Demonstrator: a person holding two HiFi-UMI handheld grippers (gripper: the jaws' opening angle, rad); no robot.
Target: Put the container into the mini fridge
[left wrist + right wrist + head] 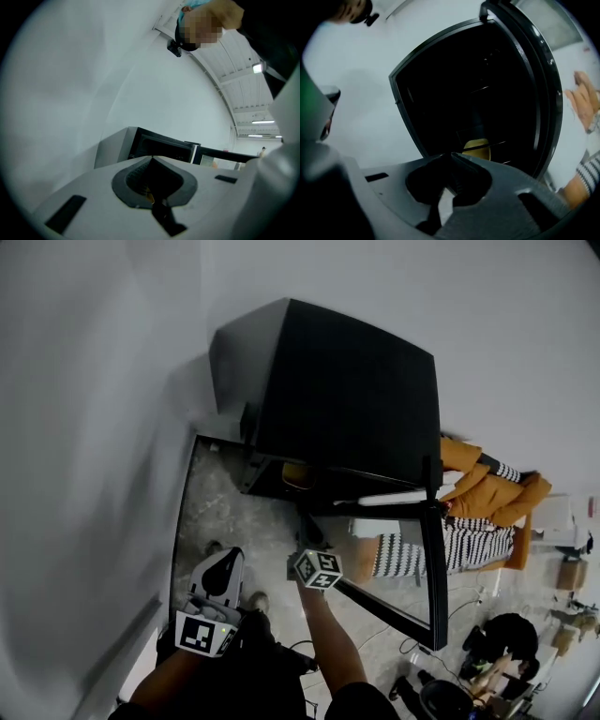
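Yellow container [476, 143] sat inside the open mini fridge [347, 390]; right gripper [451, 153] and left gripper [152, 158] were both closed, empty.

lab-like hall: strip lights [262, 122], floor cables [466, 604]

The head view looks steeply down from above onto the top of the mini fridge [347, 399] and its open door [433, 559]. The left gripper view sits low and farther back, tilted up toward the wall [70, 93]. The right gripper view is close, facing into the open compartment. All three share the fridge.
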